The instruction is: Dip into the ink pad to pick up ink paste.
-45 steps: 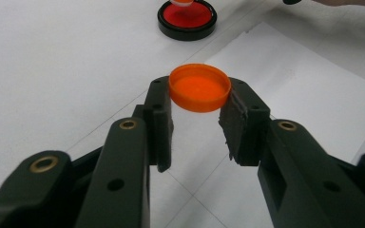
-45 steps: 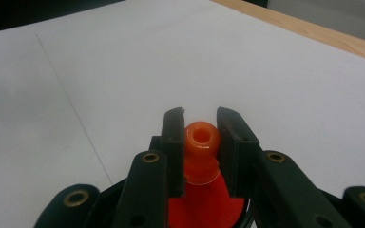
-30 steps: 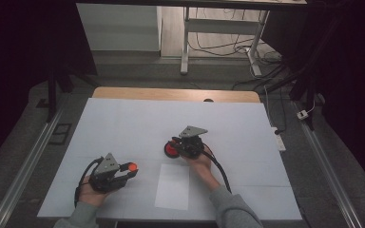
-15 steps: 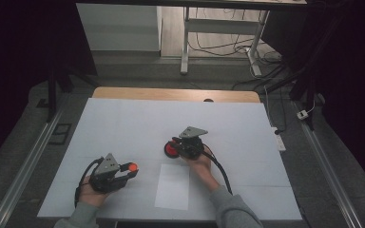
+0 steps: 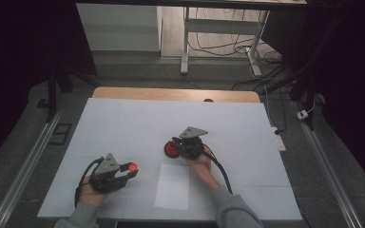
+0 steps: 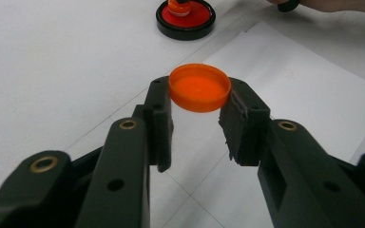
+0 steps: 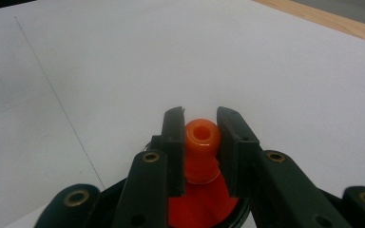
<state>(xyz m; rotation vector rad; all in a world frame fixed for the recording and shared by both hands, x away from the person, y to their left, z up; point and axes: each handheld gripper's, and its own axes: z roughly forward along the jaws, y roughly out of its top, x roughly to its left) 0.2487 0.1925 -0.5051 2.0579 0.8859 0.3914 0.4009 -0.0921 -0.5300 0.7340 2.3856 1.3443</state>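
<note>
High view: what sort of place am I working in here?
Likely a lab or recording workspace: a white-covered table flanked by metal rails, with loose cables on the floor beyond, and dark surroundings.

The left hand-held gripper (image 6: 196, 114) clamps an orange cap (image 6: 200, 87) above white paper (image 6: 294, 90).

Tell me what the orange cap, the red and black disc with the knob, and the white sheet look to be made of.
Orange cap: likely moulded plastic, smooth with a soft sheen and a thin raised rim.
Red and black disc: probably plastic too, a glossy black rim around a red centre; its orange knob looks slightly translucent and shiny.
White sheet: seemingly paper, flat, thin-edged and matte.
</note>
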